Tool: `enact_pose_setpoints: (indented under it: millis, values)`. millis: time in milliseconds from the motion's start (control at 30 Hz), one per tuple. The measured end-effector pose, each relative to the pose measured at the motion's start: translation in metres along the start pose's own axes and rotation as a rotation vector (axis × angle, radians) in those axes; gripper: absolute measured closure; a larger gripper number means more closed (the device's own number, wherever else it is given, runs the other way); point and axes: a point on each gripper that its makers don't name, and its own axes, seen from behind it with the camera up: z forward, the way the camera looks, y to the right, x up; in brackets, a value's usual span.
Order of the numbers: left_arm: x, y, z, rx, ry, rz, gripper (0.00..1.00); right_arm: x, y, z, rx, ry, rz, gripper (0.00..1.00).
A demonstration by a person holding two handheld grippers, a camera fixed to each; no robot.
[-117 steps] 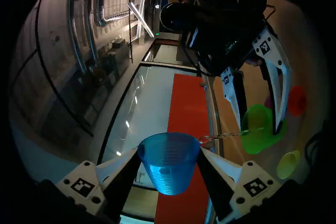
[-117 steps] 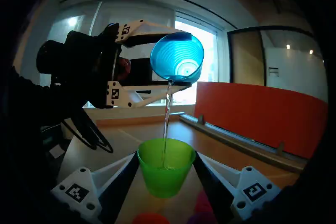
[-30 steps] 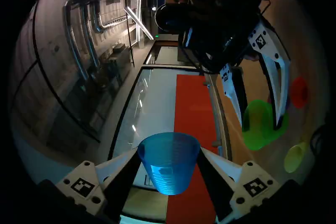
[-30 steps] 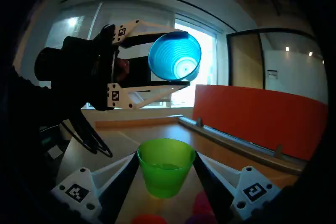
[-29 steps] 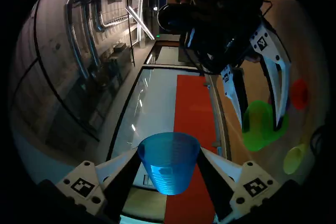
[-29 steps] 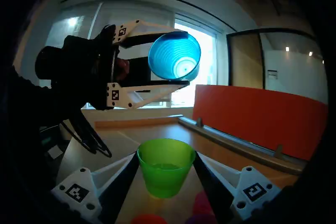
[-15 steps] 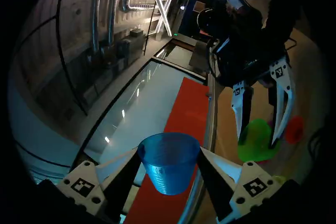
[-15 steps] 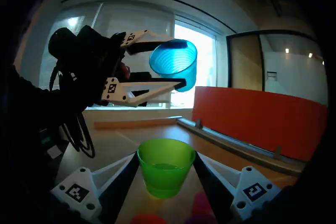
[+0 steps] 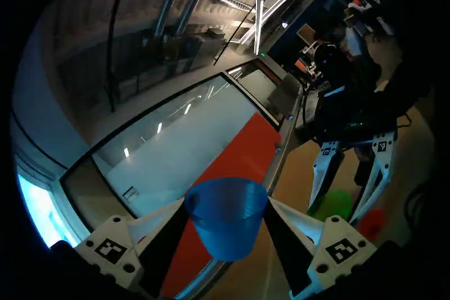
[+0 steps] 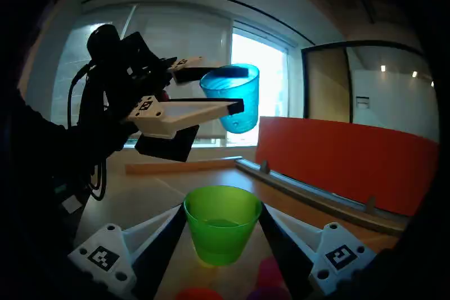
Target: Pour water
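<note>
Left gripper view. My left gripper (image 9: 226,204) holds the blue cup (image 9: 226,224) between its two fingers. The jaws stand open only as wide as the cup, and each finger presses on one side of the wall below the rim. Ahead of these jaws and to their right is my right gripper (image 9: 336,213), with the green cup (image 9: 334,203) between its fingers. A red cup (image 9: 371,224) sits just beside its outer finger. An orange panel (image 9: 236,170) runs away from my left jaws, past the blue cup.

Right gripper view. My right gripper (image 10: 223,210) holds the green cup (image 10: 223,232) in the same way. The jaws are closed to the width of the cup, with one finger against each side, and the cup stands upright with its mouth up. A shallow level of liquid shows through its wall, low inside. The cup is over the wooden table (image 10: 163,187).

Beyond and above these jaws is my left gripper (image 10: 243,87). It lies nearly level with one finger over the other, and the hand (image 10: 121,83) behind it is dark against the window (image 10: 261,69). The blue cup (image 10: 239,122) is clamped between those fingers with its mouth up, close to upright, well above the green cup's rim and apart from it. The orange panel (image 10: 349,153) lies to the right of my right jaws.

Below the green cup there are red and pink shapes, too blurred to identify.
</note>
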Motion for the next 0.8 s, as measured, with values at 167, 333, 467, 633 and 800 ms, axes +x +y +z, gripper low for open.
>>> enact_pose_setpoints:
  millis: [167,333,467,633,800]
  values:
    - [-0.0029,-0.0025,0.0004,0.000,-0.004,-0.099,0.13,0.0032,-0.0004,-0.0001,-0.003,0.004,-0.001,0.08]
    - [0.0017,0.0038,-0.0027,-0.025,0.016,-0.192,0.13,0.0045,0.0001,0.0001,-0.004,0.007,-0.002,0.08]
    - [0.0028,0.0048,-0.0052,-0.032,0.021,-0.258,0.13,0.0044,0.0004,-0.0004,-0.006,0.009,-0.002,0.08]
    - [0.0001,0.0017,-0.0064,-0.022,0.011,-0.335,0.13,0.0046,0.0014,-0.0009,-0.013,0.011,0.000,0.08]
    - [-0.0033,-0.0013,-0.0062,-0.010,0.002,-0.436,0.13,0.0055,0.0029,-0.0017,-0.018,0.013,0.003,0.08]
